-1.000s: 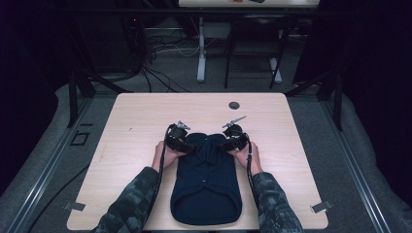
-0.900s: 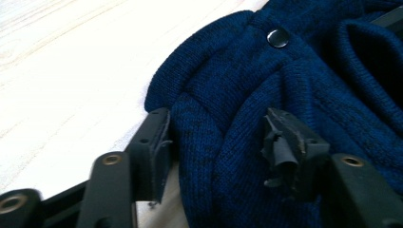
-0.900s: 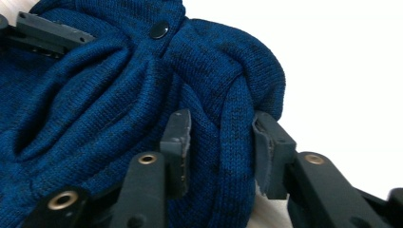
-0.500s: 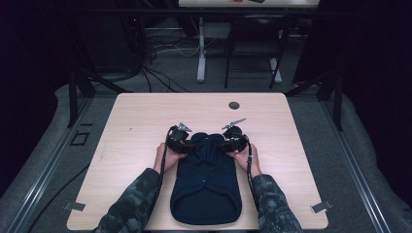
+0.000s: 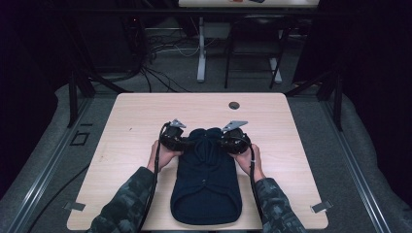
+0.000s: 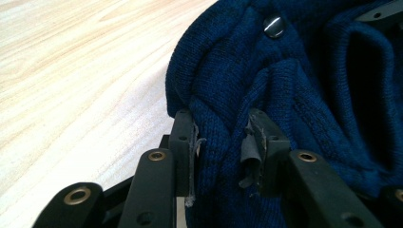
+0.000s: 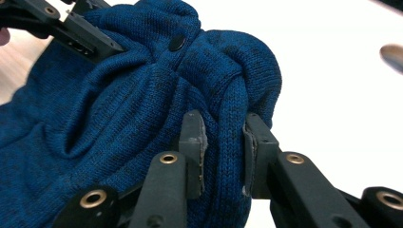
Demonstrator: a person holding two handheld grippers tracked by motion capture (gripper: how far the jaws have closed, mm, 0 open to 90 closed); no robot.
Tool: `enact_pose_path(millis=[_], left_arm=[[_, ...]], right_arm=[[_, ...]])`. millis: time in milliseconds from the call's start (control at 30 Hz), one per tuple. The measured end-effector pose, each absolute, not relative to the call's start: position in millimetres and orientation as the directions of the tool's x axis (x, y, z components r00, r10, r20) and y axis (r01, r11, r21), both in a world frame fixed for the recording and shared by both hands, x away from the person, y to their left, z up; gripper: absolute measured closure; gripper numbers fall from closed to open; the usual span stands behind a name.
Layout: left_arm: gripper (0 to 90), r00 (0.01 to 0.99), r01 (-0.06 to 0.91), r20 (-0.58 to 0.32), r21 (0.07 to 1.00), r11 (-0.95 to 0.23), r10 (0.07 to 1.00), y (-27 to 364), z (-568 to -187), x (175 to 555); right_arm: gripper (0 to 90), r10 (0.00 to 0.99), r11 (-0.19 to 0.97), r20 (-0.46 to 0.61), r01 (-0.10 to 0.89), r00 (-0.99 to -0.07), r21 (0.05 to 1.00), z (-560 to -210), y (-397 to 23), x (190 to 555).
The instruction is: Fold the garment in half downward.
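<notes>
Hand-held grippers [image 5: 204, 141] still pinching sweater [image 5: 206, 187], unmoved.

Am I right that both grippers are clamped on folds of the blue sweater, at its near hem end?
Not the hem. Both the left gripper and right gripper are clamped on folds of the blue sweater, but at its far end, as the high view shows.

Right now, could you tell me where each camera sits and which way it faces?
High view: above the person's side, looking forward and down; forearms, left tool and right tool on the blue sweater.
Left gripper view: on the left tool, facing gripped knit.
Right gripper view: on the right tool.
All share the sweater.
</notes>
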State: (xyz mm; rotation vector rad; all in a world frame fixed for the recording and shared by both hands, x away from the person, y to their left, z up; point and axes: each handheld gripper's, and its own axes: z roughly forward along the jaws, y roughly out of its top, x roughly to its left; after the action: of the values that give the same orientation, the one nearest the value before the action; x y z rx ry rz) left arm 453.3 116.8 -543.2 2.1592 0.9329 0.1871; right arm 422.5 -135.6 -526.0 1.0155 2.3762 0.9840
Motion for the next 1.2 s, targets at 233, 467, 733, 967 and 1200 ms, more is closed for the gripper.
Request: enact_pose_path(millis=[233, 467, 733, 967, 1200], left_arm=[[60.1, 0.752, 0.558, -0.165, 0.673, -0.485, 0.638, 118.1, -536.3, 449.5], [69.1, 0.765, 0.536, -0.156, 0.692, -0.484, 0.625, 117.9, -531.7, 446.7], [71.5, 0.781, 0.476, -0.094, 0.730, -0.490, 0.618, 113.5, -521.7, 439.1], [72.5, 0.798, 0.389, 0.000, 0.764, -0.515, 0.602, 109.0, -507.4, 430.2], [73.0, 0.809, 0.348, 0.027, 0.783, -0.516, 0.587, 108.5, -497.6, 424.3]], right_arm=[[73.3, 0.726, 0.499, -0.123, 0.395, -0.676, 0.772, -512.6, -135.2, 409.7], [73.4, 0.725, 0.499, -0.145, 0.368, -0.673, 0.784, -506.1, -137.7, 403.4], [72.7, 0.721, 0.487, -0.114, 0.383, -0.684, 0.785, -501.3, -148.2, 400.7], [70.1, 0.722, 0.443, -0.053, 0.402, -0.690, 0.802, -497.9, -158.7, 398.1], [62.1, 0.702, 0.413, 0.031, 0.442, -0.712, 0.797, -496.9, -168.2, 399.4]])
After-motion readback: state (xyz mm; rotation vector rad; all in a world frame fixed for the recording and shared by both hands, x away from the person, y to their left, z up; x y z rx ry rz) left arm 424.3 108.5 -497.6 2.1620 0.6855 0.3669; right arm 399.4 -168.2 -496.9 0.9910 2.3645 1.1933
